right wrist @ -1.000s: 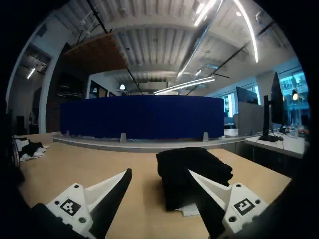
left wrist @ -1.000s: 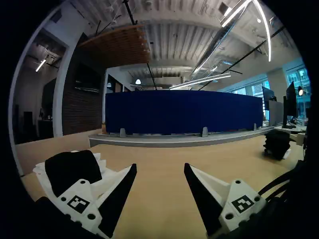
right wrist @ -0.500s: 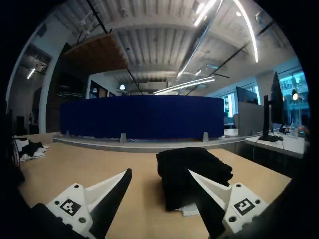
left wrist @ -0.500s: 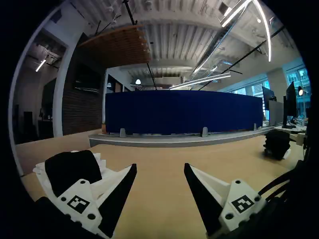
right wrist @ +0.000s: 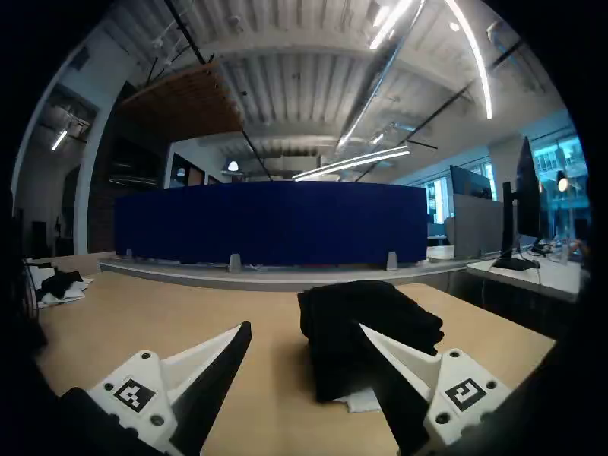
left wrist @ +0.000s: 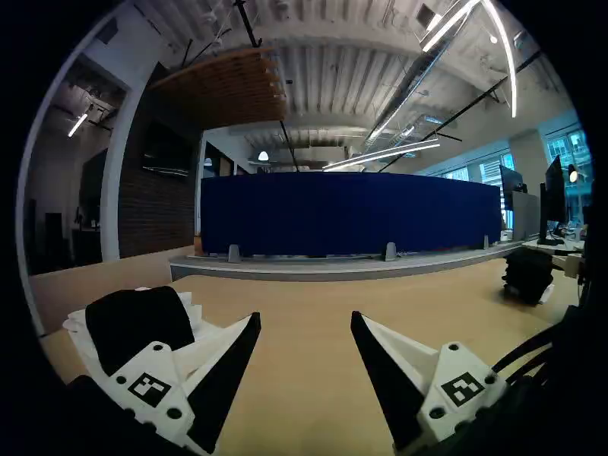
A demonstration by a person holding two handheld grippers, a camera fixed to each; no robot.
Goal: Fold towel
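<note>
In the left gripper view, my left gripper [left wrist: 304,323] stands open low over the wooden table [left wrist: 319,304], nothing between its fingers. A loose pile of black and white towels [left wrist: 137,323] lies just behind its left finger. A dark folded stack [left wrist: 528,275] sits far off to the right. In the right gripper view, my right gripper [right wrist: 302,333] is open too. A stack of folded black towels [right wrist: 365,323] rests on the table right in front, partly behind the right finger [right wrist: 403,365], with a white cloth edge [right wrist: 359,401] under it. The loose pile [right wrist: 59,286] shows far left.
A blue partition [left wrist: 342,214] on a grey rail [left wrist: 334,266] closes off the table's far side. Monitors [right wrist: 520,205] stand on a white desk [right wrist: 532,277] to the right. The tabletop [right wrist: 190,311] between the two towel piles is bare wood.
</note>
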